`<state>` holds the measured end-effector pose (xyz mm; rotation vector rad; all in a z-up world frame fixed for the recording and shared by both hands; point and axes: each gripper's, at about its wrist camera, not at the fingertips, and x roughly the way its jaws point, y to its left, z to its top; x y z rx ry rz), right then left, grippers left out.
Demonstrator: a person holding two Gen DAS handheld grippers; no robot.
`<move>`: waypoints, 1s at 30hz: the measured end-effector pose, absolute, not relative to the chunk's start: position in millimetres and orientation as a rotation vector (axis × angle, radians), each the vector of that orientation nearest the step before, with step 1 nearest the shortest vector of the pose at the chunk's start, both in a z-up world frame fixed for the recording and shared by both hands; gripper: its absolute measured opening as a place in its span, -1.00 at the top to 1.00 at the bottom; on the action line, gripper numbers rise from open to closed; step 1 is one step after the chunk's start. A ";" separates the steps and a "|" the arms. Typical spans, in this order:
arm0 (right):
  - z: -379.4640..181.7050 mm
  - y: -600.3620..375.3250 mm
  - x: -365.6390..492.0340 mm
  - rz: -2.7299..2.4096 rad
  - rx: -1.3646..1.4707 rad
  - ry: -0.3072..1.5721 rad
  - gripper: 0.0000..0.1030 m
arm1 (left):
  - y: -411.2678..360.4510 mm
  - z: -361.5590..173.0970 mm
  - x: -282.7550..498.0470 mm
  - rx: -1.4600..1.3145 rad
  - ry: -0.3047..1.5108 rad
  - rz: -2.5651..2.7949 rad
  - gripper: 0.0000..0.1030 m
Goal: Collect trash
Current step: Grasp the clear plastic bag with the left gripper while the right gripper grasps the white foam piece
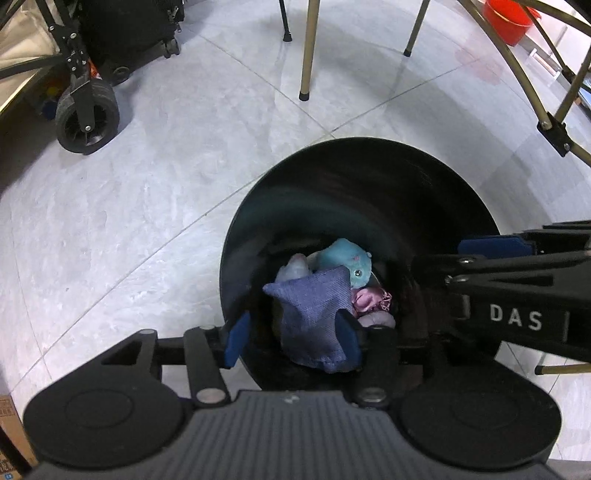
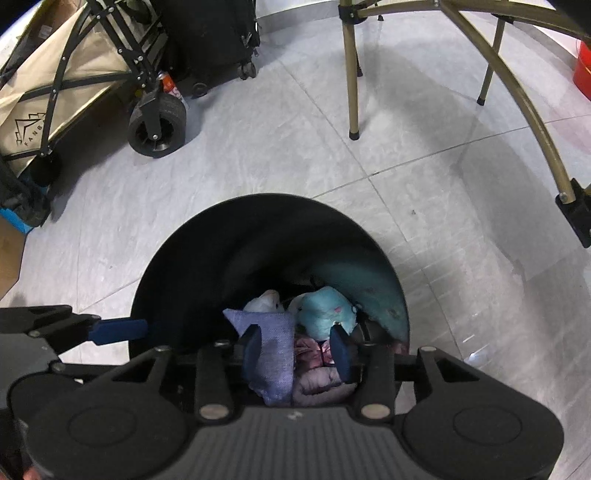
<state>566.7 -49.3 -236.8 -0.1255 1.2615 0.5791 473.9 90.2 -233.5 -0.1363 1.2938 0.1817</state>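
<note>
Trash lies at the bottom of the black bin (image 1: 369, 192), which stands on the pale tiled floor (image 1: 166, 184). Looking down into it, we see a purple cloth pouch (image 1: 314, 317) on top, a turquoise plush toy (image 1: 345, 260) beside it, a crumpled pink wrapper (image 1: 369, 301) and a pale lilac piece (image 2: 321, 382) underneath. Our left claw (image 1: 291, 338) hangs over the bin mouth with its blue pads apart, pointing steeply down; the pouch shows between them, below in the bin, and neither pad presses on it. Our right claw (image 2: 295, 349) hovers just beside it over the same opening, jaws likewise parted and holding nothing, with the pouch and wrapper seen in the gap. Near the bin stand tan chair legs (image 2: 351, 74), a wheeled folding cart (image 2: 155, 122) and a red bucket (image 1: 508, 18).
</note>
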 end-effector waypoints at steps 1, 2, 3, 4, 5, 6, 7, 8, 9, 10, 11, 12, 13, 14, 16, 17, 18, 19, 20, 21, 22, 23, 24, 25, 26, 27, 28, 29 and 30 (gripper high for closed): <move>-233.6 -50.6 566.8 0.580 -0.123 1.251 0.23 | 89.7 -231.3 474.0 -0.140 1.289 0.183 -0.03; -229.2 -52.1 566.3 0.584 -0.125 1.237 0.23 | 89.1 -227.5 474.0 -0.140 1.280 0.184 -0.03; -223.0 -52.5 565.5 0.586 -0.132 1.216 0.23 | 87.5 -223.2 474.3 -0.131 1.263 0.191 -0.03; -214.3 -53.0 564.5 0.590 -0.139 1.190 0.23 | 84.9 -216.5 474.1 -0.117 1.237 0.198 -0.03; -204.4 -54.7 564.5 0.595 -0.140 1.159 0.23 | 83.3 -208.1 474.9 -0.109 1.204 0.199 -0.03; -190.9 -57.6 564.6 0.592 -0.132 1.119 0.23 | 81.1 -195.9 474.8 -0.105 1.156 0.197 -0.03; -175.0 -61.5 563.6 0.591 -0.123 1.069 0.23 | 79.3 -185.3 474.2 -0.103 1.110 0.194 -0.05; -158.2 -66.5 561.6 0.588 -0.118 1.014 0.23 | 77.5 -172.0 473.3 -0.099 1.056 0.191 -0.10; -140.0 -73.7 559.3 0.587 -0.104 0.952 0.23 | 75.5 -159.1 471.6 -0.093 0.998 0.190 -0.14; -121.7 -83.2 556.7 0.593 -0.080 0.889 0.20 | 72.3 -144.5 469.2 -0.082 0.933 0.192 -0.20; -106.5 -93.3 554.4 0.594 -0.054 0.837 0.11 | 67.9 -130.4 466.8 -0.068 0.872 0.196 -0.22; -90.0 -106.5 551.7 0.588 -0.020 0.783 0.08 | 63.5 -121.1 465.4 -0.059 0.830 0.196 -0.22; -77.8 -118.2 550.0 0.583 0.007 0.742 0.06 | 57.2 -108.9 463.6 -0.050 0.783 0.186 -0.23; -64.4 -132.2 547.8 0.572 0.037 0.696 0.06 | 50.5 -100.0 462.7 -0.048 0.750 0.174 -0.23; -41.9 -158.9 544.0 0.535 0.084 0.616 0.06 | 31.4 -80.3 460.9 -0.051 0.675 0.150 -0.26; -30.7 -173.3 542.8 0.510 0.102 0.577 0.05 | 23.7 -72.6 462.0 -0.051 0.649 0.136 -0.30; -20.7 -189.1 540.6 0.475 0.120 0.533 0.05 | 11.4 -61.3 463.2 -0.049 0.609 0.105 -0.33; -11.5 -205.8 537.7 0.426 0.132 0.489 0.02 | 0.1 -52.5 464.7 -0.046 0.578 0.073 -0.41; -4.8 -220.3 535.5 0.370 0.129 0.449 -0.02 | -12.5 -42.4 467.4 -0.042 0.543 0.040 -0.50; 1.6 -235.5 531.8 0.289 0.110 0.406 -0.05 | -22.6 -35.3 468.9 -0.041 0.510 0.011 -0.53; 6.9 -250.7 527.6 0.192 0.085 0.369 -0.08 | -35.3 -29.2 471.5 -0.040 0.481 -0.028 -0.61; 10.7 -265.9 524.2 0.117 0.077 0.346 -0.12 | -49.3 -24.7 473.9 -0.038 0.464 -0.080 -0.64; 13.6 -282.9 522.6 0.064 0.091 0.334 -0.14 | -64.3 -21.7 477.5 -0.035 0.462 -0.132 -0.64; 15.5 -302.0 521.9 0.020 0.119 0.329 -0.16 | -76.9 -21.1 482.1 -0.032 0.467 -0.167 -0.64; 16.3 -319.3 521.1 -0.023 0.148 0.331 -0.16 | -90.7 -19.3 487.4 -0.028 0.466 -0.195 -0.64; 15.5 -336.3 522.7 -0.061 0.174 0.338 -0.16 | -105.9 -18.2 494.7 -0.026 0.461 -0.221 -0.64; 14.9 -353.8 524.5 -0.094 0.199 0.345 -0.16 | -121.7 -16.1 501.9 -0.022 0.455 -0.244 -0.64; 13.8 -370.4 526.0 -0.123 0.226 0.351 -0.17 | -135.7 -14.1 509.5 -0.014 0.450 -0.265 -0.64; 15.6 -384.9 529.9 -0.141 0.249 0.360 -0.20 | -152.0 -11.3 520.7 -0.001 0.448 -0.296 -0.64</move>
